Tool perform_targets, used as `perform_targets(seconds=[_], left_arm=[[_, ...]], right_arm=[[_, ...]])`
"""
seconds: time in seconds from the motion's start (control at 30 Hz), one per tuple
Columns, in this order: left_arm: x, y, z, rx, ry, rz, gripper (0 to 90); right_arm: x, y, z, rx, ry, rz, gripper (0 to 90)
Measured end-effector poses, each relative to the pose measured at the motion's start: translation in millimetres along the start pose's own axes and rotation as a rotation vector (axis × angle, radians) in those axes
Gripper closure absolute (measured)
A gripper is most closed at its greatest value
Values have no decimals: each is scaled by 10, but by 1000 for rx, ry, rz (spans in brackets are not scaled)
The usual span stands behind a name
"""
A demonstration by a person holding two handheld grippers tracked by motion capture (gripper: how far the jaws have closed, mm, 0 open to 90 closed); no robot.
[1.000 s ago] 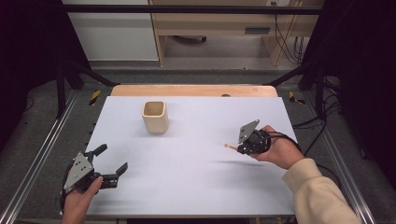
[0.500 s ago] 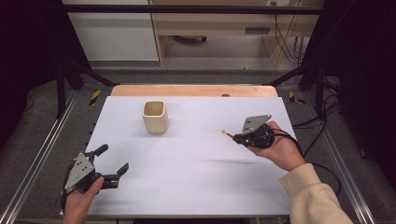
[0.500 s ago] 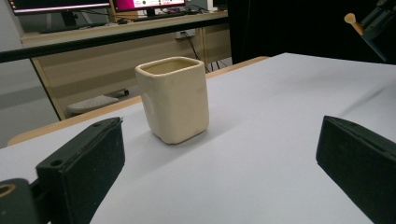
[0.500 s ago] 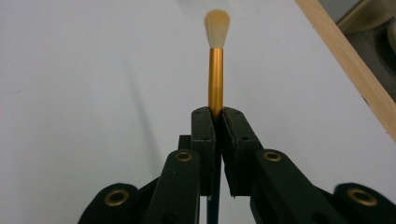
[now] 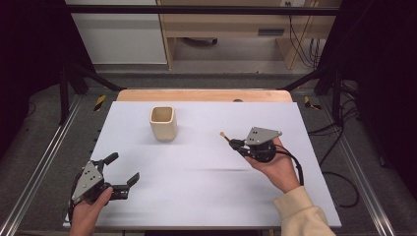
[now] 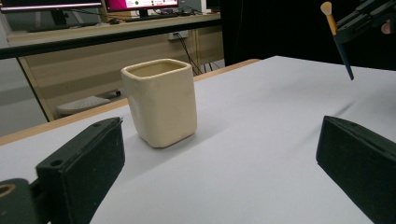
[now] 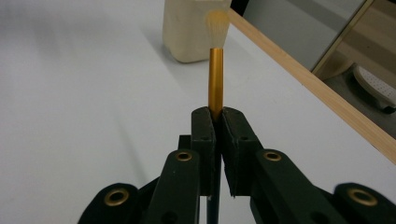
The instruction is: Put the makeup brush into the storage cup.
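1. On the white table [image 5: 196,177], I have my left gripper [image 5: 124,169] resting near the front left corner, held by the left hand [image 5: 87,212], its jaws spread wide with nothing between them.
2. Ahead of that gripper, framed between its two black jaws in the left gripper view, stands the cream cup [image 6: 160,101], upright and open at the top; from above I see the cup [image 5: 163,123] well apart from both tools, toward the far side of the table.
3. My right gripper [image 5: 235,144] sits in the right hand [image 5: 275,167], raised off the surface to the right of the cup, its grey plate facing up.
4. That gripper is clamped on a small brush [image 7: 215,84]: the jaws press together around its gold handle, and the pale bristle tip points straight out past the jaw tips, toward the cup [image 7: 191,32] beyond it.
5. From the left gripper view, I see the brush [image 6: 330,18] high at the right, bristles up, with a dark tapered end angled down below the right gripper [image 6: 348,24].
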State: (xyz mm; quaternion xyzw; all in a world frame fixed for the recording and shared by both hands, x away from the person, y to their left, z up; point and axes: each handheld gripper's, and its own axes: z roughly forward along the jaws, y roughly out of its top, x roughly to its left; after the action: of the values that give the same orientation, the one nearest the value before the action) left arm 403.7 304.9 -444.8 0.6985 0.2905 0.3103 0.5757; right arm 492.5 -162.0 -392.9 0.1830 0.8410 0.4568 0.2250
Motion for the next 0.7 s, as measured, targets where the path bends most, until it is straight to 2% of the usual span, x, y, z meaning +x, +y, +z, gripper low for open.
perform_targets(seconds=[0.13,0.27,0.33,0.47,0.7], left_arm=[[-13,-5,9,3,0,-3,6],[-36,4,31,0,1,-14,6],[-59,13,52,0,-2,-18,6],[-146,39,118,3,-12,-27,7],[-340,95,243,-2,-39,-27,9]], right_arm=[[60,-37,75,-79,-27,40,837],[53,-35,97,-155,-64,85,837],[54,-38,92,-169,-67,95,837],[89,-64,72,-221,-76,151,837],[175,-52,76,-261,-68,181,837]])
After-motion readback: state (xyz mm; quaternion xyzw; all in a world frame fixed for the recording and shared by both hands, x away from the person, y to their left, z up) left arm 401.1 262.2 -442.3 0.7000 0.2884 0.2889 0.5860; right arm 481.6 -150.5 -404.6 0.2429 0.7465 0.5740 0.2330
